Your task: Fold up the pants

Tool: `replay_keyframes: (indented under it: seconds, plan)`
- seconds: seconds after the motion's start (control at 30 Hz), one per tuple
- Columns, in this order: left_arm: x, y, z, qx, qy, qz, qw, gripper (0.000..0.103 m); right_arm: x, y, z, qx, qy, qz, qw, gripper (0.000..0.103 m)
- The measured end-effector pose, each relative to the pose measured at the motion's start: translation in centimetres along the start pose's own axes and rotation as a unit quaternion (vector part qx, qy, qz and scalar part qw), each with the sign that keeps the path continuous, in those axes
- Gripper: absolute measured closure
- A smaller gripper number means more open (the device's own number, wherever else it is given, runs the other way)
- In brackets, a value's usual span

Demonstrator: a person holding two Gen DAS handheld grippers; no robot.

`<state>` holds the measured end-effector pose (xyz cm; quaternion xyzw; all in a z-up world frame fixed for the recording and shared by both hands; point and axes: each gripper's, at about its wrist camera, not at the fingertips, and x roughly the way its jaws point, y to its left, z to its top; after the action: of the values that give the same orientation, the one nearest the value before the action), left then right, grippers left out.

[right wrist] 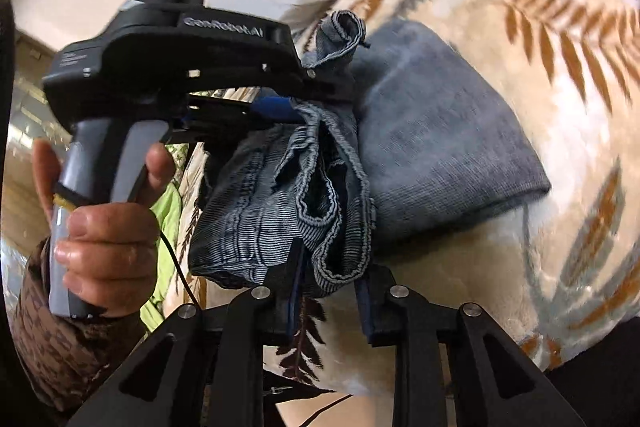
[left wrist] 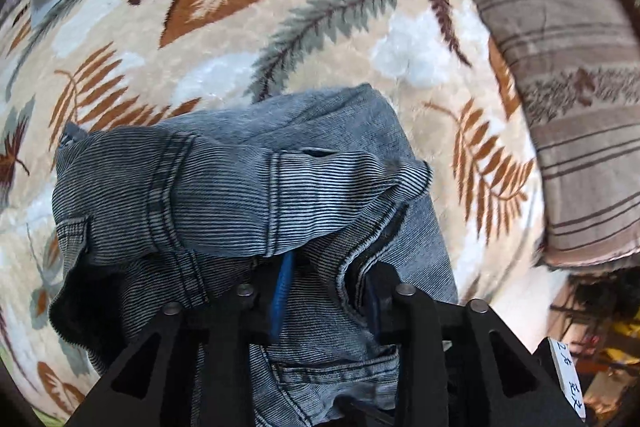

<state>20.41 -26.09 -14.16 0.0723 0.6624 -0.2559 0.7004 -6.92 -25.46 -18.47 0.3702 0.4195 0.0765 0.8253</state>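
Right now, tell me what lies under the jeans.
Under the jeans lies the leaf-patterned blanket, showing all around them. The patch directly beneath is covered, so anything there is hidden. Both grippers have bunched denim between their fingers.

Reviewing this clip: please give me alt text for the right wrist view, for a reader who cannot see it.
Bunched blue denim pants hang between two handheld grippers over a leaf-patterned blanket. The right gripper has cloth between its jaws at the bottom; a hand holds the left gripper, which has cloth at its tip, upper left.
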Motion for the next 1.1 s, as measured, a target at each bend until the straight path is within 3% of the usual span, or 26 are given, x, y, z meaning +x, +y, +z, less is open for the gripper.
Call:
replay_keyframes:
  seconds: [0.07, 0.23, 0.37, 0.43, 0.53, 0.7, 0.83, 0.93, 0.97, 1.0, 1.07, 1.1]
  plan:
    - [-0.3, -1.1, 0.1, 0.017, 0.005, 0.009, 0.9998, 0.067, 0.0, -0.5, 0.1, 0.010, 0.003, 0.005, 1.000, 0.072]
    - [-4.0, -1.6, -0.1, 0.080, 0.003, -0.015, 0.9967, 0.065, -1.8, -0.7, 0.0, 0.007, -0.010, 0.024, 1.000, 0.058]
    - [-6.8, -1.7, 1.3, 0.147, -0.007, 0.014, 0.9890, 0.061, -3.1, -1.5, 0.1, 0.015, -0.032, 0.040, 0.999, 0.054]
    - [-7.6, -1.7, 2.2, 0.170, -0.010, 0.025, 0.9851, 0.052, -3.1, -1.6, 0.4, 0.018, -0.033, 0.048, 0.998, 0.051]
    - [-7.5, -2.2, 3.1, 0.201, 0.002, 0.041, 0.9788, 0.051, -2.6, -1.1, 0.5, 0.011, -0.029, 0.039, 0.999, 0.050]
    - [-5.0, -3.5, 3.7, 0.270, 0.036, 0.048, 0.9611, 0.051, -1.9, -1.1, 1.1, 0.017, -0.028, 0.031, 0.999, 0.050]
    - [-3.7, -4.4, 3.1, 0.341, 0.059, 0.047, 0.9371, 0.051, -0.1, -0.4, 1.4, 0.008, -0.005, 0.054, 0.999, 0.050]
    - [-1.8, -4.0, 2.7, 0.375, 0.073, 0.084, 0.9202, 0.050, 0.8, 0.1, 1.7, 0.001, -0.001, 0.061, 0.998, 0.050]
    - [-1.1, -3.8, 2.7, 0.377, 0.073, 0.099, 0.9181, 0.051, 0.5, 0.3, 1.3, 0.002, -0.001, 0.062, 0.998, 0.051]
    - [-0.5, -3.5, 2.8, 0.375, 0.066, 0.113, 0.9177, 0.051, 0.8, 0.4, 1.5, 0.005, 0.000, 0.063, 0.998, 0.054]
    - [-0.4, -3.2, 2.7, 0.363, 0.044, 0.111, 0.9241, 0.056, 0.8, 0.4, 1.5, 0.007, 0.001, 0.064, 0.998, 0.075]
    - [-0.6, -3.3, 2.5, 0.360, 0.035, 0.108, 0.9260, 0.063, 0.9, 0.4, 1.7, 0.002, 0.004, 0.058, 0.998, 0.083]
